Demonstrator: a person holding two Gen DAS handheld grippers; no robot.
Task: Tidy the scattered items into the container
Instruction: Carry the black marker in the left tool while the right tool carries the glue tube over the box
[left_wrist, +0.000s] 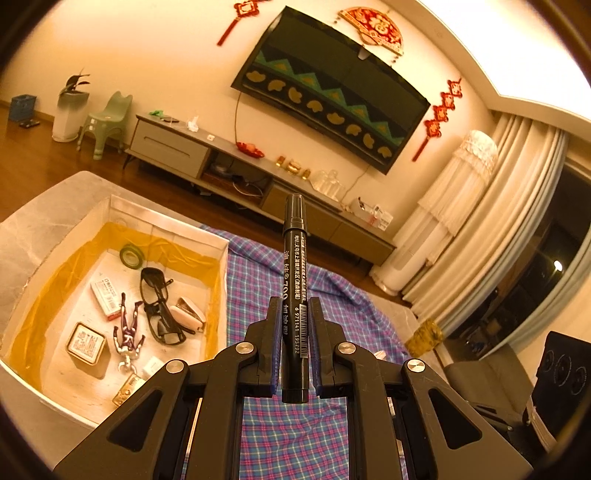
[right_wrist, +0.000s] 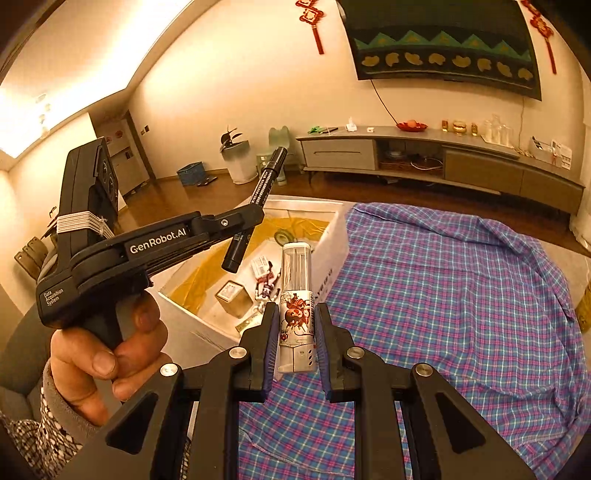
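Black plastic on both tools, and both are loaded! The left gripper (left_wrist: 293, 328) has its fingers (left_wrist: 274, 332) clamped on a black marker (left_wrist: 294, 273), pinched low on the barrel near the barcode so most of the pen stands out ahead of the pads, cap end leading. That low grip looks deliberate: the long free end can tip into the box first.

Over to the right gripper (right_wrist: 297, 332), whose fingers are closed on a small lighter (right_wrist: 296, 295) with a cartoon print and a clear upper section, held upright and squeezed across its body. From this view the left gripper (right_wrist: 243, 218) sits up and to the left, the person's hand (right_wrist: 110, 350) wrapped round its handle, the marker (right_wrist: 255, 206) slanting over the box.

And the target? The white cardboard box (left_wrist: 225, 280), lined with yellow film, sits on the grey tabletop (left_wrist: 48, 210) just beside the blue-and-pink plaid shirt (right_wrist: 461, 288). Already inside: black sunglasses (left_wrist: 159, 306), a roll of green tape (left_wrist: 131, 255), a toy figure (left_wrist: 127, 328), a small tin (left_wrist: 85, 343) and a little white carton (left_wrist: 107, 298).

My read: both pieces are up in the air, carried towards the box, with the marker nearer the opening. The drop is not yet made. Both need to clear the box wall before the fingers let go.
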